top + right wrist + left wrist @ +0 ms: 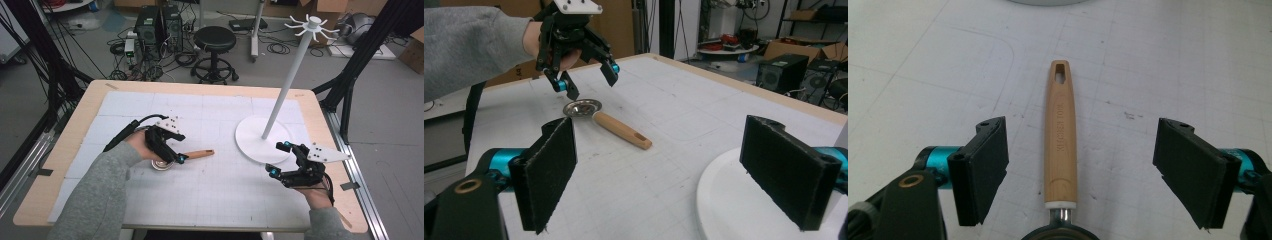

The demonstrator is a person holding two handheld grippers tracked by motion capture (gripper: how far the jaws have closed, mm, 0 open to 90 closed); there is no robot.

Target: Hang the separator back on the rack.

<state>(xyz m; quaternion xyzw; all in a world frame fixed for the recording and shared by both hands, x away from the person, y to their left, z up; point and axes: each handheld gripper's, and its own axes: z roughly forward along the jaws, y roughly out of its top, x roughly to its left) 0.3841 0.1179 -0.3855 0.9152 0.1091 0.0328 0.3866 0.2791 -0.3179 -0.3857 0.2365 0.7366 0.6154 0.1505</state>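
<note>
**A:** Left of centre in the high view, on the white mat (210,195), lies the strainer (172,161): metal bowl toward the person, wooden handle (200,153) pointing right toward the stand (262,140).

**B:** Is it gripped yet?

**A:** No. The left gripper (170,150) hangs over the bowel end with its jaws apart. In the left gripper view the handle (1060,135) runs up the middle of the frame between the two pads (983,162), with bare mat on both sides. Nothing is pressing on it.

**B:** And the other hand?

**A:** The right gripper (280,159) sits at the lower right of the high view, by the edge of the stand's round base, jaws wide and empty. Its own view shows the base (734,200) at lower right and the strainer (606,117) at upper left, under the left gripper (586,80).

**B:** So how far along?

**A:** Early, I'd say. The approach looks lined up; the grasp and lift are not yet done. If it is meant for the hooks (312,26) at the upper right, all of that remains.
</note>
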